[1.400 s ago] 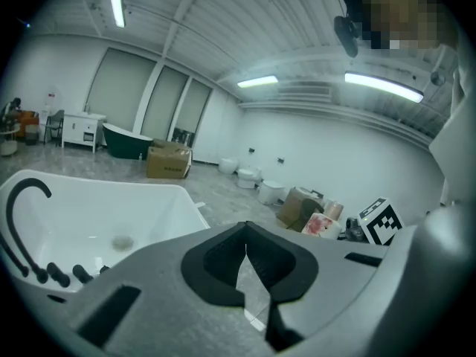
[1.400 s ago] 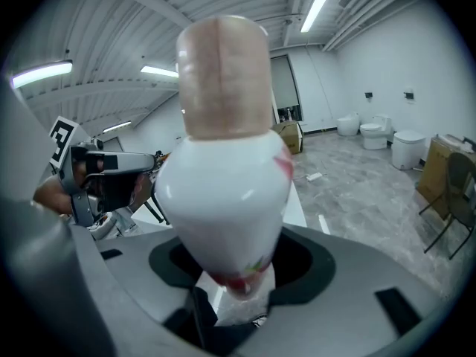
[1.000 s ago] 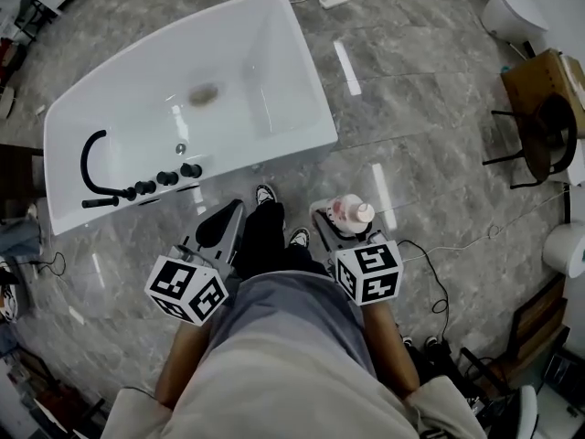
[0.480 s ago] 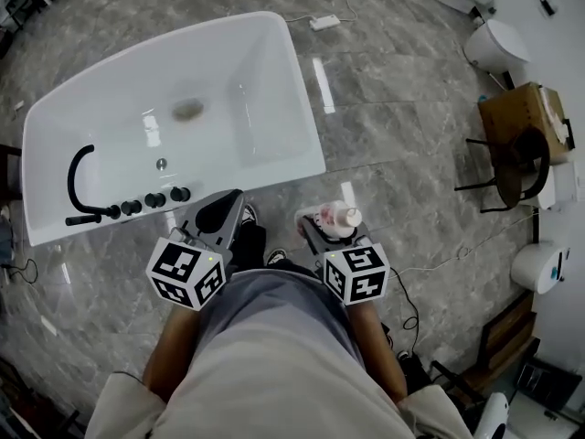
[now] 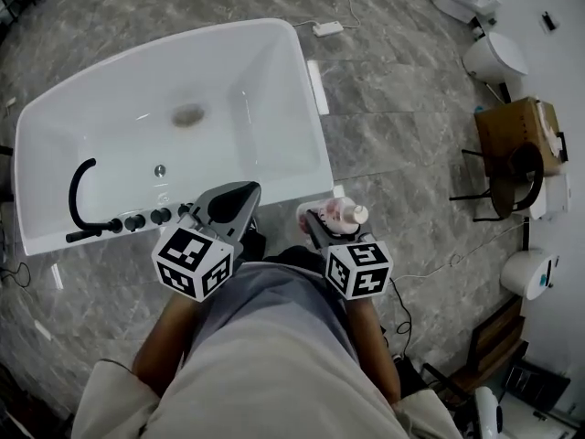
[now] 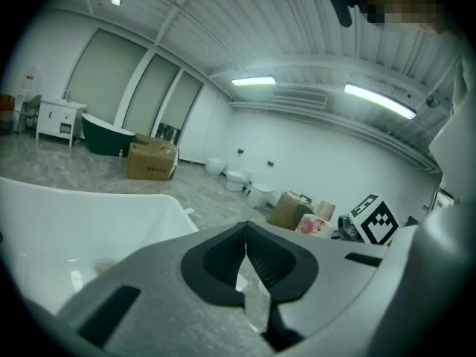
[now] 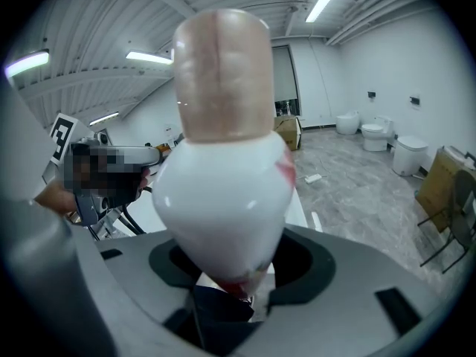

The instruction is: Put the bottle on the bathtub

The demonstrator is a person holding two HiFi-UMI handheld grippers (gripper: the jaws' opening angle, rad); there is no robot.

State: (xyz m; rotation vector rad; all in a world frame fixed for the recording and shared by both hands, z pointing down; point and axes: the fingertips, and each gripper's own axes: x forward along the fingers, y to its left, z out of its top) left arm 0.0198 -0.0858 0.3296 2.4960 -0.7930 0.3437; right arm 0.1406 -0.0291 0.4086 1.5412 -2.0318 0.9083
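Observation:
A white bottle [image 5: 331,215] with a pale cap and pink print lies between the jaws of my right gripper [image 5: 322,221], which is shut on it; in the right gripper view the bottle [image 7: 223,177] fills the middle, cap pointing away. The white bathtub [image 5: 302,108] stands ahead and to the left, with a black faucet [image 5: 80,199] and knobs on its near rim. My right gripper holds the bottle just off the tub's near right corner. My left gripper [image 5: 230,201] is shut and empty, its jaws over the tub's near rim [image 6: 111,222].
A white power strip [image 5: 326,28] lies on the grey marble floor beyond the tub. Toilets [image 5: 494,55], a brown box with a black chair [image 5: 516,149] stand at the right. Cardboard boxes [image 6: 152,161] and a dark tub [image 6: 106,134] stand far off.
I have stepped closer to the bathtub. Both grippers moved forward: the left now reaches over the near rim, the right with the bottle is next to the tub's corner.

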